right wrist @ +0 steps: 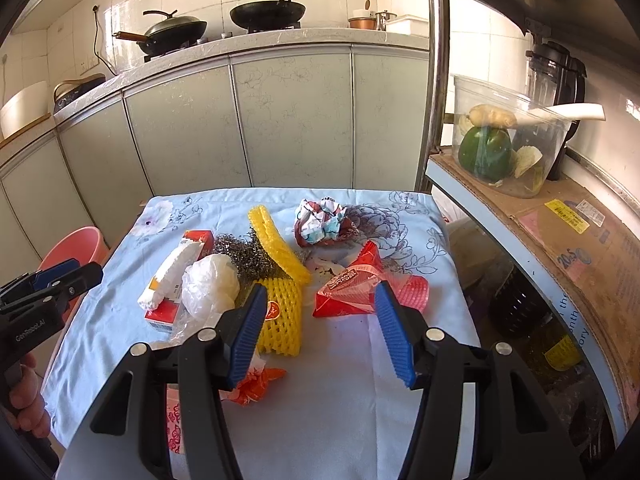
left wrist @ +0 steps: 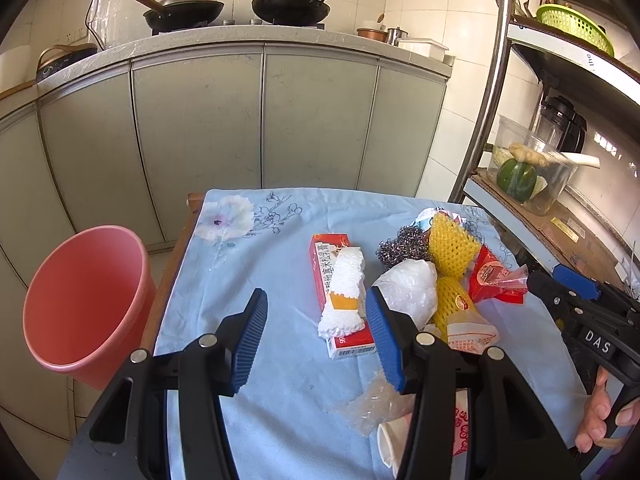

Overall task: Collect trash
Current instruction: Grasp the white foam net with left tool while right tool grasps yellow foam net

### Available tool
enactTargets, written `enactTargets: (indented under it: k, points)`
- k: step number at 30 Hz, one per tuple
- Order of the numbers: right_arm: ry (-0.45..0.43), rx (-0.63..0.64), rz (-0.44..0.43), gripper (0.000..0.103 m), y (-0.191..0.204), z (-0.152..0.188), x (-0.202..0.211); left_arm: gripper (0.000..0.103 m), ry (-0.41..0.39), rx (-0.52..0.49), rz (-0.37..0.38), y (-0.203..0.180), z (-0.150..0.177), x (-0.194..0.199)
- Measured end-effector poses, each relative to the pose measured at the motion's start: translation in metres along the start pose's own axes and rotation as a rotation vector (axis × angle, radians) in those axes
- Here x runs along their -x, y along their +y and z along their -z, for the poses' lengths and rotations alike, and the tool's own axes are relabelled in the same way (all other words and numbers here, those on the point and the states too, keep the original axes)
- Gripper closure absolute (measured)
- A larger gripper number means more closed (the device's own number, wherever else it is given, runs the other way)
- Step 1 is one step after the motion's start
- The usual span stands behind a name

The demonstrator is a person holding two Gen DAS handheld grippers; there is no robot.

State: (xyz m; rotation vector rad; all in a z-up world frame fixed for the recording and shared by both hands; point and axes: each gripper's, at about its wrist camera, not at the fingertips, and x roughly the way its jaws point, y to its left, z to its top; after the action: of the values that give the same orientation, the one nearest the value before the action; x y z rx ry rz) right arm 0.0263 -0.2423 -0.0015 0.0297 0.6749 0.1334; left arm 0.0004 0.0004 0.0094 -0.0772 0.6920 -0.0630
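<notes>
1. We find the left gripper (left wrist: 316,332) with its fingers apart and nothing between them, held above the cloth-covered surface (left wrist: 260,280).
2. We find the right gripper (right wrist: 320,328) likewise spread and holding nothing.
3. The trash lies in a loose pile at mid-surface. Ahead of the left fingers, slightly to their right, lies the red carton (left wrist: 340,304) with a white foam strip (left wrist: 346,296) on top; its long axis runs near-parallel to the fingers, away from the camera.
4. Ahead of the right fingers lie the yellow foam net (right wrist: 280,316), by the left finger, and the red wrapper (right wrist: 352,288), by the right finger.
5. The pink bin (left wrist: 84,300) stands off the surface's left edge, on the left gripper's side.
6. We judge the left gripper better placed for the carton and for the drop; closing across the carton's narrow width should serve.
</notes>
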Motion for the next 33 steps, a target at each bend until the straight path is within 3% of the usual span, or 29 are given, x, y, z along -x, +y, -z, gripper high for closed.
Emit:
enactTargets:
  k: [12, 21, 24, 25, 33]
  points:
    - [0.006, -0.011, -0.027, 0.046, -0.006, 0.006, -0.010, 0.053, 0.076, -0.021, 0.113, -0.003, 0.011, -0.023]
    - [0.011, 0.026, -0.078, 0.046, 0.000, 0.000, -0.021, 0.053, 0.198, 0.010, 0.115, -0.006, 0.002, -0.075]
    - [0.013, 0.029, -0.092, 0.046, 0.002, -0.005, -0.026, 0.063, 0.223, 0.041, 0.116, -0.001, 0.004, -0.085]
    - [0.014, 0.031, -0.099, 0.046, 0.003, -0.007, -0.029, 0.069, 0.227, 0.047, 0.120, 0.001, 0.004, -0.087]
    - [0.033, 0.081, -0.136, 0.046, 0.020, -0.022, -0.051, 0.070, 0.180, 0.063, 0.143, 0.010, 0.003, -0.074]
